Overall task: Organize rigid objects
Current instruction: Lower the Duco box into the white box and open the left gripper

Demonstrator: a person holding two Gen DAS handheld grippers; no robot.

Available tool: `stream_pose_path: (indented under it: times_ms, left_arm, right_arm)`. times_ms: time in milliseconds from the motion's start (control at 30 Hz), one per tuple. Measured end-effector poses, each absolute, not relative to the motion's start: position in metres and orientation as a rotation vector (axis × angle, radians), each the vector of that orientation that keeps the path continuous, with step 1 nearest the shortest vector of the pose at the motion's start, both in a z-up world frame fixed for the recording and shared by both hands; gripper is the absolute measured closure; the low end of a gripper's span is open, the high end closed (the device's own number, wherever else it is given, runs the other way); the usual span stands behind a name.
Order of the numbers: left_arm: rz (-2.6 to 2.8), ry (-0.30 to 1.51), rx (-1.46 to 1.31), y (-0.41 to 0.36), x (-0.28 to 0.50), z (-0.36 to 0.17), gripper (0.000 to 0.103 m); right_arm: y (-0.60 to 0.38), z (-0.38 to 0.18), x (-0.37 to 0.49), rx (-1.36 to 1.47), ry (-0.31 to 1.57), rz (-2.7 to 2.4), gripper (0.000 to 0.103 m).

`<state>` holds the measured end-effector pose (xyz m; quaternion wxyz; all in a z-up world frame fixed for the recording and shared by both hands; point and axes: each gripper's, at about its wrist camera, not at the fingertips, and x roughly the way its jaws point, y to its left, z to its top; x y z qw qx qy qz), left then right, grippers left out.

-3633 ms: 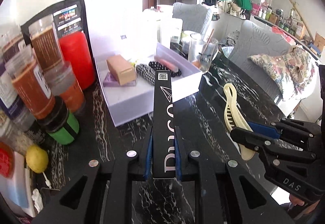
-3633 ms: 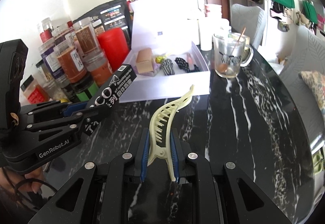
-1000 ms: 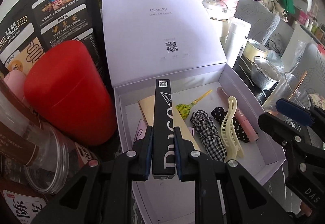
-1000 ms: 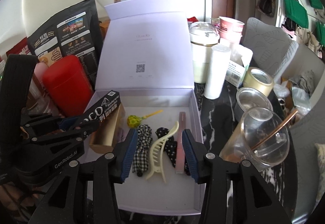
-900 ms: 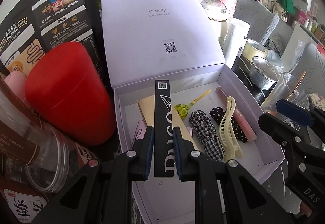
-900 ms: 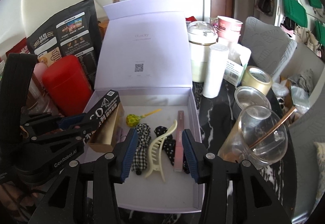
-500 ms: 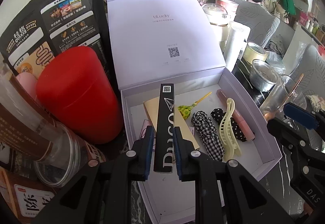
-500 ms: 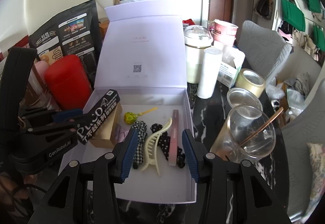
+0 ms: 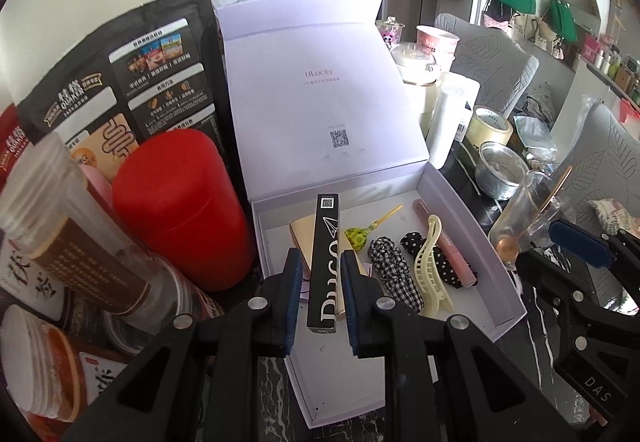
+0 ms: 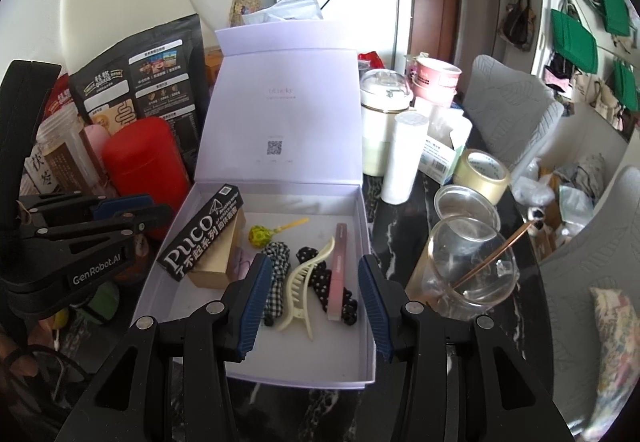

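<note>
Above the open lavender box [image 9: 472, 217], the left gripper [image 9: 320, 282] clamps a long black carton [image 9: 325, 254] over the box's left side. Inside the box, right of a tan block [image 10: 218, 254], the cream hair claw [image 10: 306, 282] lies across the scrunchies; the right gripper [image 10: 312, 306] hangs over it, jaws parted and empty.

In the open box [image 10: 370, 242] you have two scrunchies [image 10: 276, 282], one hair claw [image 10: 304, 282], one lollipop [image 10: 260, 235], one pink tube [image 10: 337, 278] and one tan carton [image 10: 218, 262].
</note>
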<state>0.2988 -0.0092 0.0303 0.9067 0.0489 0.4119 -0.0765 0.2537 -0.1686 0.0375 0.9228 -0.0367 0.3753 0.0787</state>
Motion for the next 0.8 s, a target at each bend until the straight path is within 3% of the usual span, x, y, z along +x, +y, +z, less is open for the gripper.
stream_pose_path:
  times_ms: [800]
  left_arm:
    - [-0.153,0.726,0.085,0.007,0.206,0.086,0.084]
  right_arm:
    - [-0.155,0.092,0.158,-0.102,0.619,0.182,0.054]
